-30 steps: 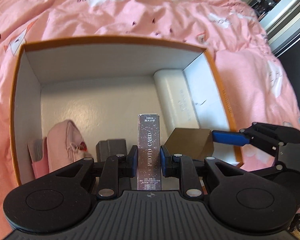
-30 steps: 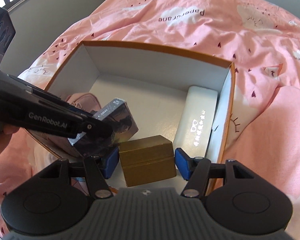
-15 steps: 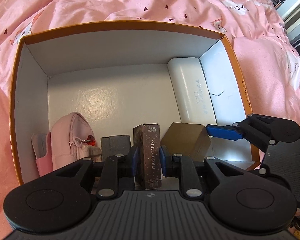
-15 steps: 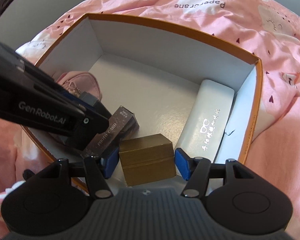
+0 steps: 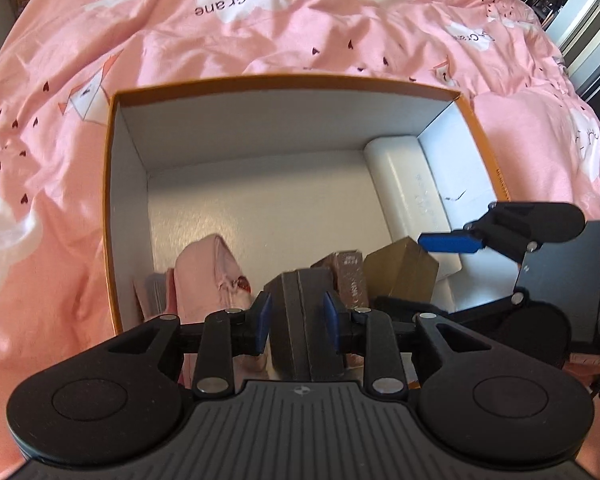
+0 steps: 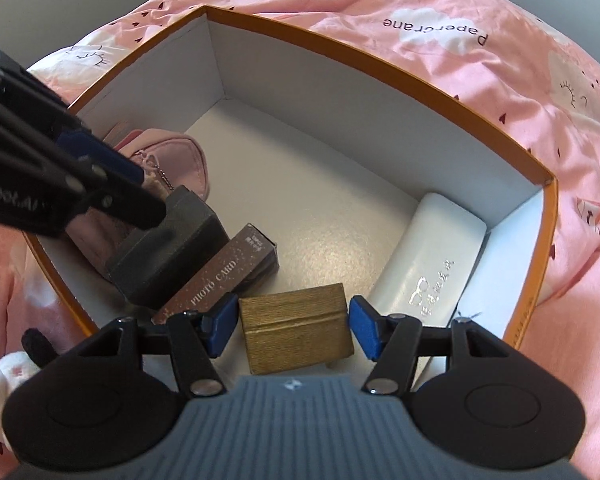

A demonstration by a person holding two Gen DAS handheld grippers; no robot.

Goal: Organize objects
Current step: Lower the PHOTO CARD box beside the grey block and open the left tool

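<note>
Two grippers of mine were down in the orange-rimmed box (image 6: 384,60), which sat on the pink bedspread (image 5: 260,28). My left gripper (image 5: 296,316) had its blue pads (image 5: 262,316) set on either side of the dark grey box (image 6: 168,248); whether they pressed it or only flanked it, I could not tell. That dark grey box stood near the box's near wall, touching the pink pouch (image 6: 172,160) on its far-left side. Against its other side leaned the brown "PHOTO CARD" box (image 6: 220,276), lying free on the floor of the orange-rimmed box. My right gripper (image 6: 294,326) had its jaws apart around the gold box (image 6: 296,328), with a sliver of gap showing at each pad, so it straddled the thing without clamping it. The gold box rested on the floor close to the near wall, between the "PHOTO CARD" box and the white glasses case (image 6: 432,264). That case lay along the right wall of the orange-rimmed box. Behind the pouch, in the left corner, a few pale cards (image 5: 156,288) stood on edge.
</note>
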